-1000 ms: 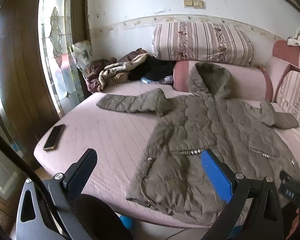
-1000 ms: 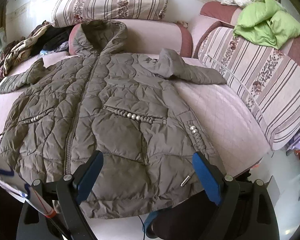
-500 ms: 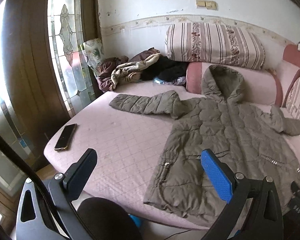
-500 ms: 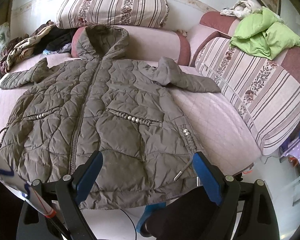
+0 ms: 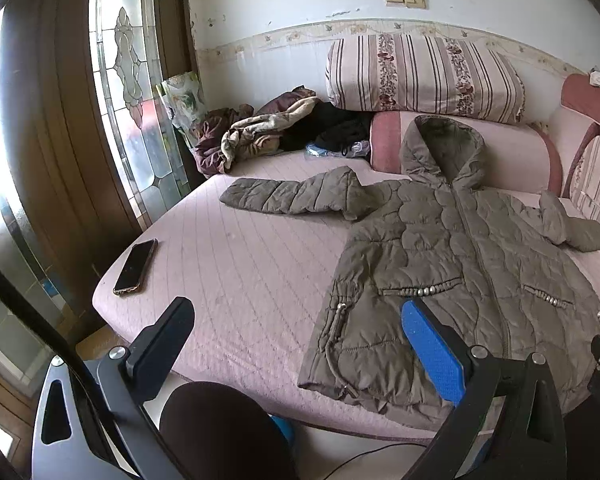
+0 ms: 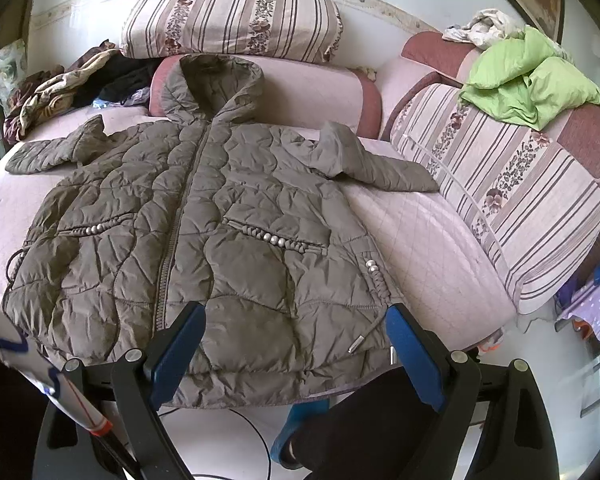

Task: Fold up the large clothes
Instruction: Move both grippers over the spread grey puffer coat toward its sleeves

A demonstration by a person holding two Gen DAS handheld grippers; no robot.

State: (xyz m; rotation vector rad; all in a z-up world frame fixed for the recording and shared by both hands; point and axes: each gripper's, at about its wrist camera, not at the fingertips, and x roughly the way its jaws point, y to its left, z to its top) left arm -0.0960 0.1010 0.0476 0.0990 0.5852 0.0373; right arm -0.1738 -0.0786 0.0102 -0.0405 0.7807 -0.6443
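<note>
Here the olive quilted hooded jacket (image 6: 204, 232) lies spread face up on the pink quilted bed (image 5: 236, 264), zipped shut, its hood resting against the pink bolster (image 6: 312, 92) at twelve o'clock and its hem running along the bed's near edge at six. One sleeve stretches out toward ten o'clock in the left wrist view, and the other angles toward two o'clock in the right wrist view, its cuff lying near the striped side cushion (image 6: 512, 200). The left gripper (image 5: 296, 336) hangs above the near edge of the bed with its jaws spread wide and nothing between them; its blue pad (image 5: 432, 352) sits over the jacket's lower front corner, though whether it touches the fabric cannot be told. The right gripper (image 6: 296, 340) hovers over the jacket's hem, jaws likewise released and empty, with a drawcord toggle (image 6: 356, 346) lying between its fingers. A phone (image 5: 135, 266) lies face up near the bed's edge at nine o'clock in the left view, well apart from the jacket. A striped pillow (image 5: 424, 76) stands atop the bolster at twelve, a heap of dark clothes (image 5: 284, 132) sits at eleven, and a green blanket (image 6: 528, 76) lies crumpled on the cushion at two o'clock in the right view.
</note>
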